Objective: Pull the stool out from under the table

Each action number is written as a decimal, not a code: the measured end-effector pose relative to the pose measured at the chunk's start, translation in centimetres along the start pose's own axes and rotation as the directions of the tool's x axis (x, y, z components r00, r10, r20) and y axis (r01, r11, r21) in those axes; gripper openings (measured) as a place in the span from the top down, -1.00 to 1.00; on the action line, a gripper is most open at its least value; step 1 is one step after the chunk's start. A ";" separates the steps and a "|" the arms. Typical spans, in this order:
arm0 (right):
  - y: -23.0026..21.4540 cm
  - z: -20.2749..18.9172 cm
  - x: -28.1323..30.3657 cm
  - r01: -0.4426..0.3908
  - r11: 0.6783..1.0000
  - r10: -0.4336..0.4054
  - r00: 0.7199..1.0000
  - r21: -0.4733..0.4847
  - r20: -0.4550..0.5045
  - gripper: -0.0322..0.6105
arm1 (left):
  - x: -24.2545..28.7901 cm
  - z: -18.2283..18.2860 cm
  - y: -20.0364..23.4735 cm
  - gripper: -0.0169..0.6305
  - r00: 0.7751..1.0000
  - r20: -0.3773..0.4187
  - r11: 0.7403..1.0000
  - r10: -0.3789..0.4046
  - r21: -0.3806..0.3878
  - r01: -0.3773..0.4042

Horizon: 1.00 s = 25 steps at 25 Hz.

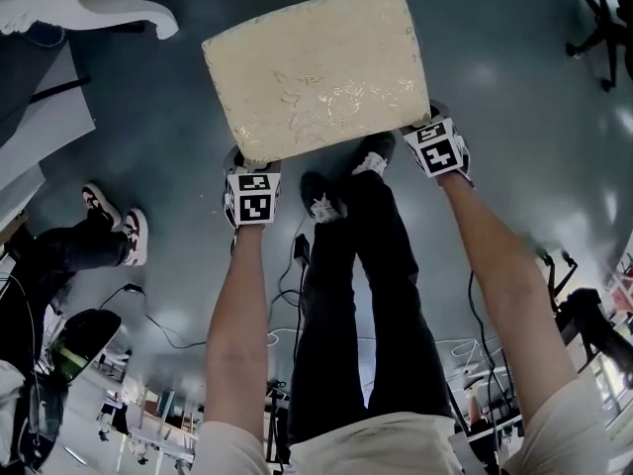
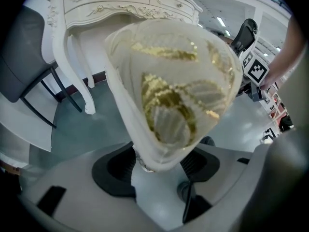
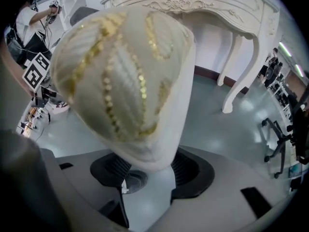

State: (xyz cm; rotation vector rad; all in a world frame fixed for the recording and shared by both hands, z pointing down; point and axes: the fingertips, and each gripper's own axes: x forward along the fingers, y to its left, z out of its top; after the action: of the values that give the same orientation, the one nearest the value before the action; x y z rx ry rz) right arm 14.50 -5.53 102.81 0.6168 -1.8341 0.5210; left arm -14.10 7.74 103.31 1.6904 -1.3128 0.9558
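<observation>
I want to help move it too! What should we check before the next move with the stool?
1. Left gripper clamped on a corner of the cream cushioned stool seat with gold pattern: ok.
2. Right gripper clamped on the seat's other near corner: ok.
3. Seat clear of the white carved table: ok, grey floor shows between them.
4. Stool legs on the floor or lifted: cannot tell, hidden under the seat.
5. Feet out of the way: not ok, the person's black shoes sit right at the seat's near edge.

Dim, fisheye-warped views; glare spots on floor [image 1: 485, 72].
</observation>
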 end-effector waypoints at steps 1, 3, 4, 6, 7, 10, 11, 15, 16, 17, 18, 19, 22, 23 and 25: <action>0.4 -0.8 -0.4 0.001 1.000 -0.001 1.000 0.007 -0.002 0.05 | -0.3 -0.5 -0.6 0.07 1.000 -0.005 1.000 0.000 0.003 0.000; 0.9 -2.1 -0.7 0.006 1.000 -0.006 1.000 -0.003 -0.012 0.05 | -0.7 -1.3 -1.3 0.07 1.000 -0.009 1.000 -0.005 0.008 0.005; 1.0 -2.6 -0.9 0.012 1.000 -0.013 1.000 -0.019 -0.023 0.05 | -0.8 -1.4 -1.4 0.07 1.000 -0.005 1.000 -0.012 0.009 0.012; 0.9 -3.1 -1.4 0.036 0.998 -0.038 0.998 -0.050 -0.044 0.05 | -1.3 -1.2 -1.4 0.07 1.000 0.010 1.000 -0.017 -0.002 0.017; 0.8 -3.3 -1.9 0.050 0.997 -0.053 0.997 -0.054 -0.049 0.07 | -1.8 -1.3 -1.4 0.08 1.000 0.016 1.000 -0.015 -0.017 0.015; 0.5 -3.7 -4.2 0.091 0.996 -0.092 0.995 -0.020 -0.049 0.12 | -3.5 -1.8 -1.9 0.09 1.000 0.014 0.999 -0.014 -0.052 0.015; 0.4 -3.8 -5.2 0.108 0.994 -0.109 0.993 -0.010 -0.045 0.12 | -4.1 -1.8 -2.1 0.09 1.000 0.012 0.998 -0.015 -0.053 0.016; 0.0 -4.3 -9.0 0.173 0.984 -0.171 0.984 0.046 -0.040 0.14 | -6.8 -1.0 -2.8 0.09 1.000 0.022 0.998 -0.019 -0.063 0.020; 0.2 -4.3 -9.8 0.176 0.982 -0.174 0.984 0.062 -0.039 0.15 | -7.5 -0.8 -3.0 0.09 0.999 0.026 0.998 -0.018 -0.067 0.020; 0.4 -4.1 -10.7 0.178 0.981 -0.176 0.984 0.076 -0.035 0.15 | -8.3 -0.4 -3.1 0.09 0.999 0.031 0.997 -0.017 -0.070 0.019; 0.7 -3.8 -11.5 0.177 0.980 -0.175 0.984 0.090 -0.028 0.16 | -9.0 0.0 -3.2 0.09 0.999 0.036 0.997 -0.014 -0.071 0.017; 1.2 -3.3 -12.3 0.174 0.979 -0.173 0.985 0.105 -0.019 0.16 | -9.8 0.4 -3.3 0.09 0.999 0.041 0.997 -0.012 -0.071 0.015; 2.7 -1.5 -14.8 0.157 0.980 -0.159 0.987 0.124 0.013 0.16 | -12.0 1.7 -3.7 0.10 0.998 0.057 0.997 -0.014 -0.070 0.018; 3.1 -0.9 -15.6 0.151 0.981 -0.155 0.988 0.123 0.024 0.17 | -12.7 2.0 -3.9 0.10 0.998 0.063 0.997 -0.016 -0.071 0.021; 4.1 0.4 -16.9 0.136 0.982 -0.143 0.989 0.130 0.044 0.17 | -14.0 2.9 -4.2 0.10 0.997 0.074 0.997 -0.017 -0.073 0.022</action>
State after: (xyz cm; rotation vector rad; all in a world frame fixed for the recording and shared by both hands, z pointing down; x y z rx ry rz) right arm 16.38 0.14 86.48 0.8461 -1.8016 0.5343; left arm -12.34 11.32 88.99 1.6927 -1.3600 0.8315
